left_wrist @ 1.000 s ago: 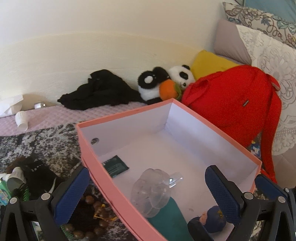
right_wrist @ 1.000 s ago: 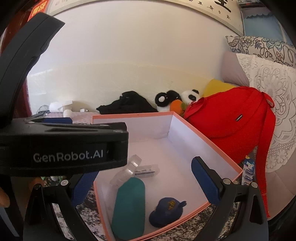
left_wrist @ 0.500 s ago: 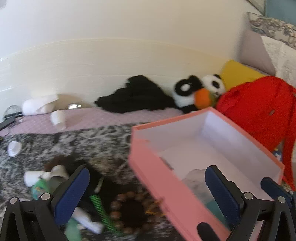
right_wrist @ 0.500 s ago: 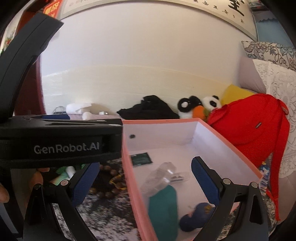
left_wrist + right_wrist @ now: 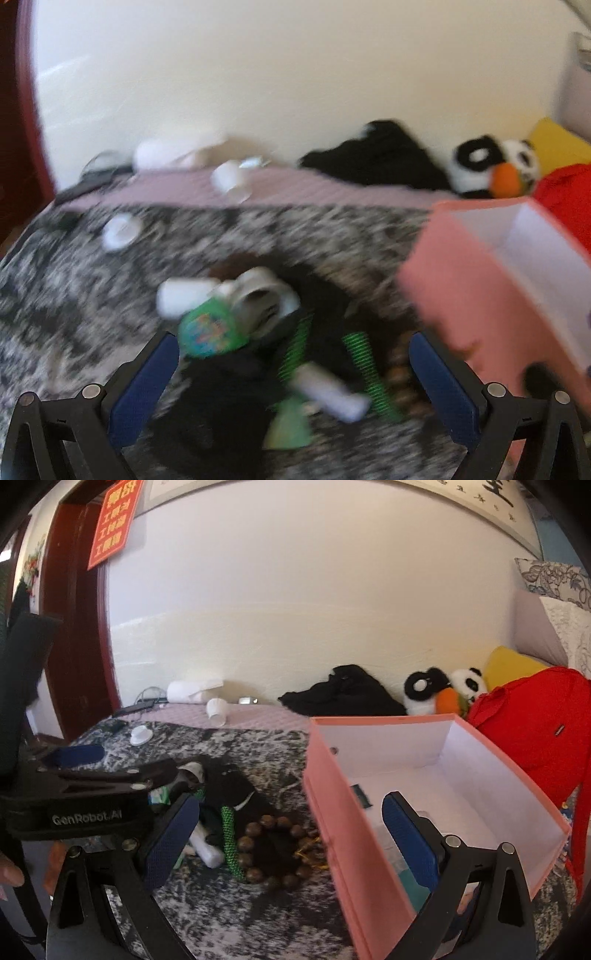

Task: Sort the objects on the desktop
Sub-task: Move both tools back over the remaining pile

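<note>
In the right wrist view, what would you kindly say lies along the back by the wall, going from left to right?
White paper cup → black garment → panda plush toy → yellow cushion → red backpack.

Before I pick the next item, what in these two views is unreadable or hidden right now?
- Left wrist view: motion blur; the pile between the left tongs shows only as smears.
- Right wrist view: the right tongs and near wall hide most of the box floor.
- Right wrist view: left tongs' body covers the pile's left part.
</note>
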The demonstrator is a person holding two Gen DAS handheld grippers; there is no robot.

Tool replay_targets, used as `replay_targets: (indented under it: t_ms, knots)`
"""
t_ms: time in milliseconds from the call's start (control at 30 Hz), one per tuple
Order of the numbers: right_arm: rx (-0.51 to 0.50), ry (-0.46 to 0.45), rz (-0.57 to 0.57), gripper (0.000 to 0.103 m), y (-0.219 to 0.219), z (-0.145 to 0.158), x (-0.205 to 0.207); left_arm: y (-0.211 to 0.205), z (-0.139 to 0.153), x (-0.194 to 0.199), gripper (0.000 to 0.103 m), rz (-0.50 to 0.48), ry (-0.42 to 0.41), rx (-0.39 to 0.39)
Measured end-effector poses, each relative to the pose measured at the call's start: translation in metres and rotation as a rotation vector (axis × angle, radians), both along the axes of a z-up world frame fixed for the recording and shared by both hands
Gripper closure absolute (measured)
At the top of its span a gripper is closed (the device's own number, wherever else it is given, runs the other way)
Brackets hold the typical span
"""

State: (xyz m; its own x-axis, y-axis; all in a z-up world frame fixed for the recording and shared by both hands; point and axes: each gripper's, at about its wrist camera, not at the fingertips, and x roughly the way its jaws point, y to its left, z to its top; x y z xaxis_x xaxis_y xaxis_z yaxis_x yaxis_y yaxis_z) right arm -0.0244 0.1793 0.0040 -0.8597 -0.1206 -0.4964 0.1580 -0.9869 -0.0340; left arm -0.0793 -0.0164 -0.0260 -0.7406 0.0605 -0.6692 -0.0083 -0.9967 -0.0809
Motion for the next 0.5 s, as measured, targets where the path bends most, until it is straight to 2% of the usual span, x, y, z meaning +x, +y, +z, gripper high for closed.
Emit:
replay_targets:
  t_ms: [267, 500]
  knots:
    - [-0.073, -0.038, 0.012, 0.002, -0.022, -0.006, -0.013, -0.048, -0.041, 0.007, 0.000, 0.081, -0.053, -0.027]
    - [-0.167, -0.072, 0.019, 0.002, -0.032, -0.008, -0.022, -0.055, -0.074, 0.011, 0.001, 0.048, -0.103, -0.059]
